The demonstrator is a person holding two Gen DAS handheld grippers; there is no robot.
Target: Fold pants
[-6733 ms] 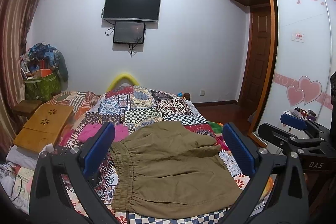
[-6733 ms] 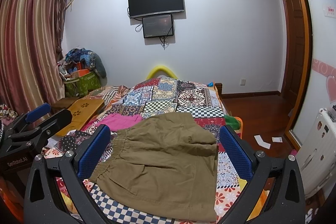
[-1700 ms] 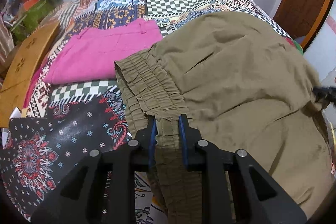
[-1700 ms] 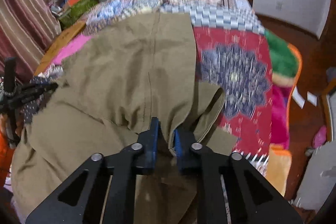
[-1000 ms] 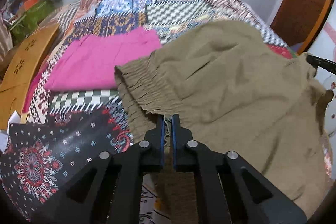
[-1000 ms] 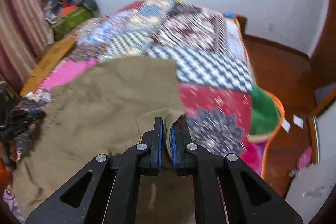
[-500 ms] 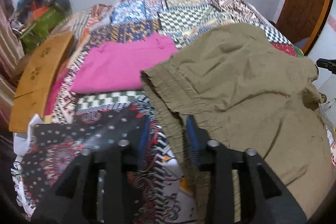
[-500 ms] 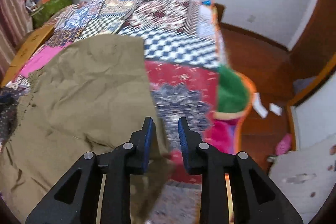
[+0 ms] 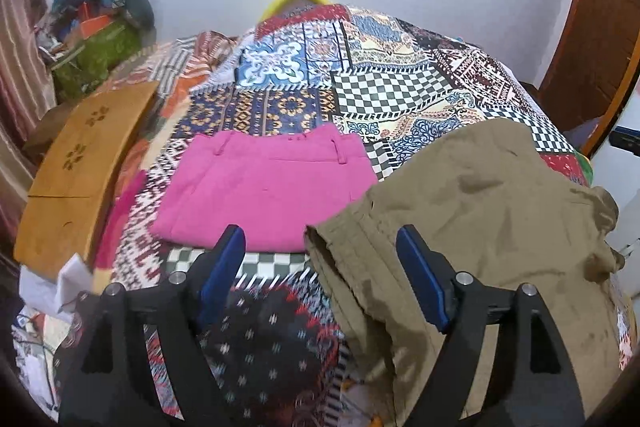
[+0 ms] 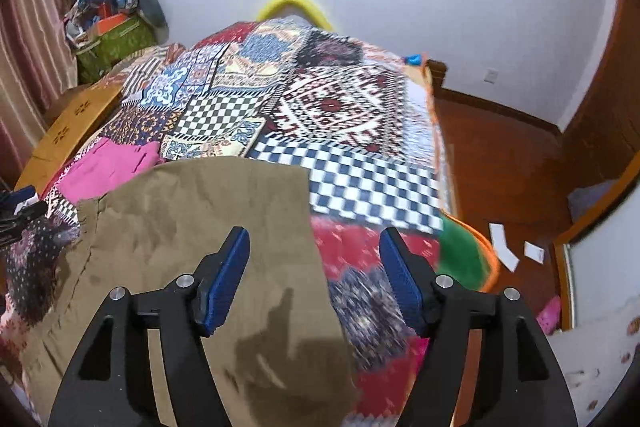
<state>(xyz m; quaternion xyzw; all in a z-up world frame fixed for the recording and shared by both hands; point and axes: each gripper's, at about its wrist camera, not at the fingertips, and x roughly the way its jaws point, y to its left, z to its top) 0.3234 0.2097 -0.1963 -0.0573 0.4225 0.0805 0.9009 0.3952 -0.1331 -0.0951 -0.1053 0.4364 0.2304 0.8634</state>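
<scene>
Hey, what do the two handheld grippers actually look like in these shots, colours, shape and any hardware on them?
Both look alike. The left gripper and the right gripper each have two matte black, angular arms with triangular cut-outs, silver round screw heads at the joints, and flat blue ribbed pads on the inner faces of the fingers. No cables, markings, sleeves or hands show in either wrist view.

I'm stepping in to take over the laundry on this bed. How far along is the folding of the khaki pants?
Done: the khaki pants lie doubled over on the patchwork bedspread, beside the folded pink pants. In hand: nothing. The left gripper and right gripper have just been opening, and their jaws stand apart, clear of the cloth. Left: the cloth looks rumpled, so probably smoothing, perhaps another fold.
</scene>
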